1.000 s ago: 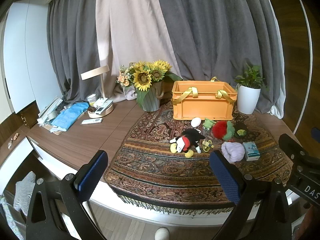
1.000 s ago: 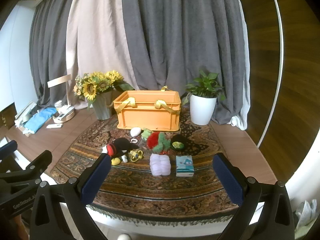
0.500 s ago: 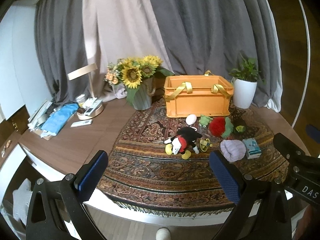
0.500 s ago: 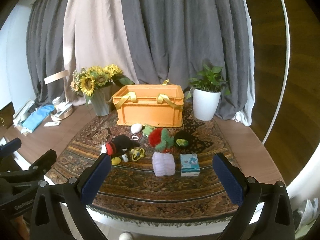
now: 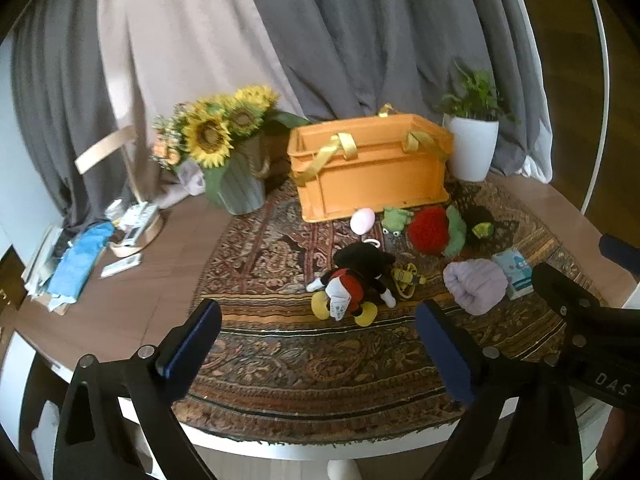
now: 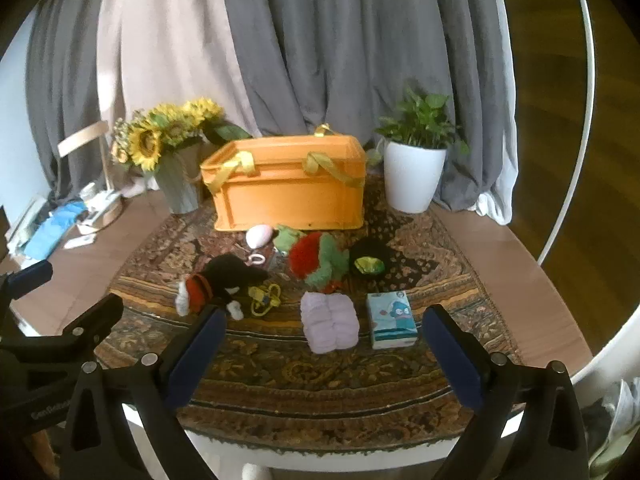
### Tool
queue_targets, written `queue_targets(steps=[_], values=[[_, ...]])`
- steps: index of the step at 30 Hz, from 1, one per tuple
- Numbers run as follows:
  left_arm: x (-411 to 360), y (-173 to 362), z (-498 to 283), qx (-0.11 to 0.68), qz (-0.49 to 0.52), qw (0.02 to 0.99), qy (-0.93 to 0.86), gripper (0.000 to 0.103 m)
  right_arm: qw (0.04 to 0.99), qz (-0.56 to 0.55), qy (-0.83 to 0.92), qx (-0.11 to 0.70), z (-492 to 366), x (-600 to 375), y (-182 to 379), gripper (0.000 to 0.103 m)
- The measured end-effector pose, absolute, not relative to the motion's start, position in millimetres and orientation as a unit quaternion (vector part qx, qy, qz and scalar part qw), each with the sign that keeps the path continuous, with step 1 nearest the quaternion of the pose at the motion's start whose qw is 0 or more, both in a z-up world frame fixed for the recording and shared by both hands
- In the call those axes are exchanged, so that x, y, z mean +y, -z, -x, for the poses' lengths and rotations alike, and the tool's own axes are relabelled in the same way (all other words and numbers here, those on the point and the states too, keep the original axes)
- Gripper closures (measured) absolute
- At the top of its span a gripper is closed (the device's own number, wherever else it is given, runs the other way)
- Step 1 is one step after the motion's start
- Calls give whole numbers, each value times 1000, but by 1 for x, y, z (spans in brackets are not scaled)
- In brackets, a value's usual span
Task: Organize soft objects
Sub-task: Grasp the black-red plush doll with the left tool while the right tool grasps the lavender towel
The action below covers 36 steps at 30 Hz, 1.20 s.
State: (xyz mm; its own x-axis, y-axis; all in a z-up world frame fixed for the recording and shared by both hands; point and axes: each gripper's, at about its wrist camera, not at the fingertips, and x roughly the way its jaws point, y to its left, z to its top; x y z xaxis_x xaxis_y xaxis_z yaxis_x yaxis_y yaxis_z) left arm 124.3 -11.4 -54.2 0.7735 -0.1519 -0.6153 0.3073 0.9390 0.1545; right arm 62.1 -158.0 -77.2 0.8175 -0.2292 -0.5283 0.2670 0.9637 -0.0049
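Observation:
An orange crate (image 5: 370,172) (image 6: 288,186) with yellow straps stands at the back of a patterned rug (image 5: 288,364). In front of it lie soft toys: a black-and-red mouse plush (image 5: 354,280) (image 6: 218,282), a lilac folded cloth (image 5: 476,286) (image 6: 330,322), a red-and-green fluffy toy (image 5: 438,230) (image 6: 318,258), a small green frog (image 5: 396,220), a pink egg-shaped toy (image 5: 362,220) and a black-and-green toy (image 6: 368,260). My left gripper (image 5: 320,344) and right gripper (image 6: 324,346) are both open and empty, above the rug's near edge.
A sunflower vase (image 5: 236,160) stands left of the crate and a white potted plant (image 6: 414,168) to its right. A tissue pack (image 6: 392,320) lies beside the lilac cloth. A yellow keychain (image 5: 406,276) lies by the mouse. Clutter and a lamp base (image 5: 134,226) sit far left.
Both grippers have moved forward and down toward the table, so the toys and crate look larger. Both stay open. Nothing on the rug has moved.

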Motion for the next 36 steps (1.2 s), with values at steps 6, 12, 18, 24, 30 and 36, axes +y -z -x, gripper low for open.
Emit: queue_targets(steps=[6,12,18,24,30,36], values=[[-19,80,-153,322,-132,927,140,10,945,-36,142,294,-90,-163,100,6],[-24,106,-179,336,-134,919,156,18,938,-34,147,311,-118,-169,126,8],[-33,129,-199,348,-137,911,175,23,929,-39,154,333,-143,-179,149,13],[-43,145,-216,358,-139,902,195,31,922,-37,163,348,-159,-186,169,17],[-47,158,-227,368,-138,896,208,35,916,-52,163,362,-171,-192,184,28],[-48,166,-233,374,-139,891,218,44,911,-55,165,373,-177,-194,192,38]])
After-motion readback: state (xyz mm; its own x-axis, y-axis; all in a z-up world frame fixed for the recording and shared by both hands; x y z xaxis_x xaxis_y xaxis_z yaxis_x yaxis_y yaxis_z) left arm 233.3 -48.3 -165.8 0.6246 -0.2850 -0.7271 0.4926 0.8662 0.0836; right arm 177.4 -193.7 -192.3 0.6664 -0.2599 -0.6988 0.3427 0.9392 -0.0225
